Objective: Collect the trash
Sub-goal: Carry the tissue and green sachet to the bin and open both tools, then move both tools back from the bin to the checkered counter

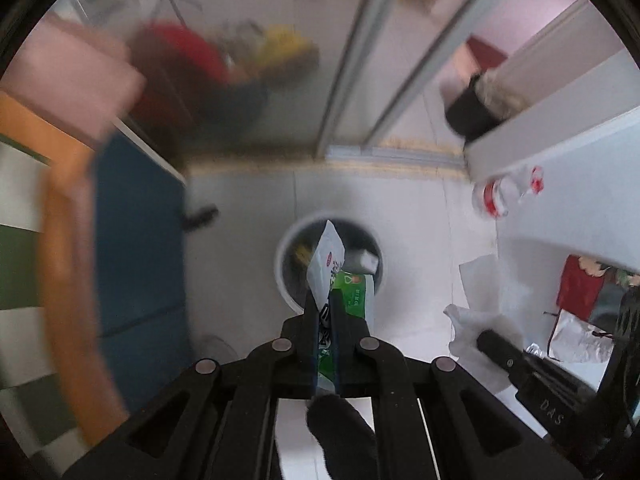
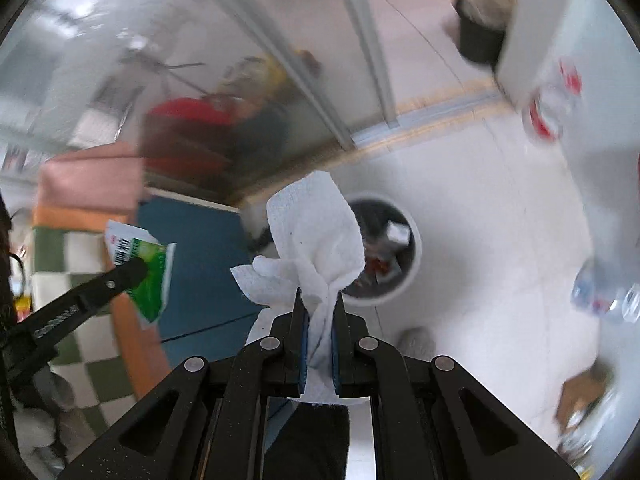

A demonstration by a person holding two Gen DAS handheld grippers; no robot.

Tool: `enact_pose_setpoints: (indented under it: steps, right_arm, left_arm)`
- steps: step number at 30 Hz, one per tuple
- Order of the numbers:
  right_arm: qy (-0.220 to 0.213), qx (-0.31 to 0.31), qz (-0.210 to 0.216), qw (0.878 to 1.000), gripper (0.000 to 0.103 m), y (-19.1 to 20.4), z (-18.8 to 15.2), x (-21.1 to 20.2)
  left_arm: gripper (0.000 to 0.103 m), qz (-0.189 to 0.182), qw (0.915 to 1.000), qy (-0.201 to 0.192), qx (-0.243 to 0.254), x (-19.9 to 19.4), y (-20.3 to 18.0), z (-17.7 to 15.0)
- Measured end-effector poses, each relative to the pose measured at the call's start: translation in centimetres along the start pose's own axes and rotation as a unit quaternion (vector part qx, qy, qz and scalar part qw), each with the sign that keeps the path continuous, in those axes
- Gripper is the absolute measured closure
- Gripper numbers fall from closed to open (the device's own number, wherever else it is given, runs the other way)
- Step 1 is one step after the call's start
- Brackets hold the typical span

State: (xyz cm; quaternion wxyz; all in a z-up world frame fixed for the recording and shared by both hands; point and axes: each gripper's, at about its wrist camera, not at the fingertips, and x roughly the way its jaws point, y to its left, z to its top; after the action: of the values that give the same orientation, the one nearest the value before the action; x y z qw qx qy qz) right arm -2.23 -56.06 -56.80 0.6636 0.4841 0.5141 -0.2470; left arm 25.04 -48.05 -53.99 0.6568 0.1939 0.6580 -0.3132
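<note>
Clamped nearly flat, the left gripper point(image 1: 325, 300) pinches a green-and-white wrapper point(image 1: 326, 258) between its blue pads; the packet sticks up past the fingertips toward 12 o'clock and overlaps the mouth of the white round trash bin point(image 1: 282, 276) below. The right gripper point(image 2: 319, 300) is clenched on a crumpled white paper towel point(image 2: 316, 232), which balloons above the jaws, with a fold spilling out toward 9 o'clock. From the right wrist view the bin point(image 2: 414, 268) sits just at 2 o'clock of the towel, partly hidden behind it, with scraps already inside. The left gripper point(image 2: 132, 272) and its wrapper point(image 2: 154, 280) appear at 9 o'clock there; the right gripper's finger point(image 1: 500, 344) and towel point(image 1: 476, 300) show at 4 o'clock in the left view.

Pale tiled floor point(image 2: 480, 220) lies under the bin. A blue mat point(image 1: 136, 240) and a green-and-white checkered cloth point(image 2: 80, 352) lie toward 9 o'clock, glass panels point(image 1: 260, 20) toward 12. A white table point(image 1: 580, 200) at 3 o'clock carries a clear plastic bottle with a red label point(image 1: 496, 196). Everything away from the grippers is motion-blurred.
</note>
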Motion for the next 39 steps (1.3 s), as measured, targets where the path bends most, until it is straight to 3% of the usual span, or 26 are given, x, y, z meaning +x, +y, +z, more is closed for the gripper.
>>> enact_pose_setpoints:
  steps: [4,10,17,18,19,22,23,24,25,29,31,35,39]
  right_arm:
    - [0.037,0.058,0.023,0.997,0.094,-6.0,0.0,8.5]
    - [0.065,0.077,0.039,0.994,0.094,-10.4,0.7,20.5]
    - [0.102,0.071,0.025,0.992,0.093,-11.3,1.2,31.6]
    - [0.107,0.070,0.022,0.992,0.092,-11.3,1.0,32.3]
    - [0.110,0.070,0.017,0.991,0.092,-11.3,1.0,33.0]
    - [0.114,0.061,-0.001,0.992,0.086,-11.0,1.1,34.0]
    - [0.114,0.060,-0.003,0.992,0.075,-11.1,1.0,33.9]
    - [0.112,0.059,-0.010,0.992,0.067,-10.9,1.0,33.7]
    - [0.110,0.054,-0.017,0.992,0.048,-10.7,0.9,33.2]
    - [0.093,0.038,-0.035,0.994,0.013,-10.0,1.0,29.6]
    - [0.078,0.031,-0.046,0.995,0.002,-9.3,1.2,26.8]
    - [0.056,0.016,-0.067,0.996,0.000,-7.6,1.1,21.1]
    - [0.033,-0.001,-0.074,0.997,0.000,-5.4,0.7,14.7]
  left_arm:
    - [0.100,-0.024,0.9972,0.066,-0.024,10.8,-0.5,0.3]
    - [0.100,-0.033,0.9884,0.143,-0.040,24.9,0.2,1.5]
    - [0.090,-0.008,0.9843,0.175,-0.021,31.9,1.2,2.2]
    - [0.086,0.000,0.9845,0.175,-0.017,32.4,1.4,2.2]
    - [0.076,0.005,0.9848,0.173,-0.013,33.0,1.6,2.2]
    - [0.040,0.027,0.9869,0.159,-0.002,32.6,1.9,1.9]
    - [0.027,0.033,0.9879,0.151,0.001,32.0,2.0,1.7]
    - [0.020,0.039,0.9886,0.146,0.002,31.4,2.3,1.6]
    - [0.007,0.047,0.9889,0.141,0.004,30.7,2.3,1.5]
    - [0.004,0.079,0.9908,0.109,0.018,26.7,2.2,1.0]
    - [0.004,0.085,0.9923,0.087,0.023,23.4,1.7,0.6]
    - [0.004,0.121,0.9910,0.039,0.042,17.3,0.9,-0.3]
    - [0.004,0.122,0.9919,0.014,0.035,11.0,0.5,-1.4]
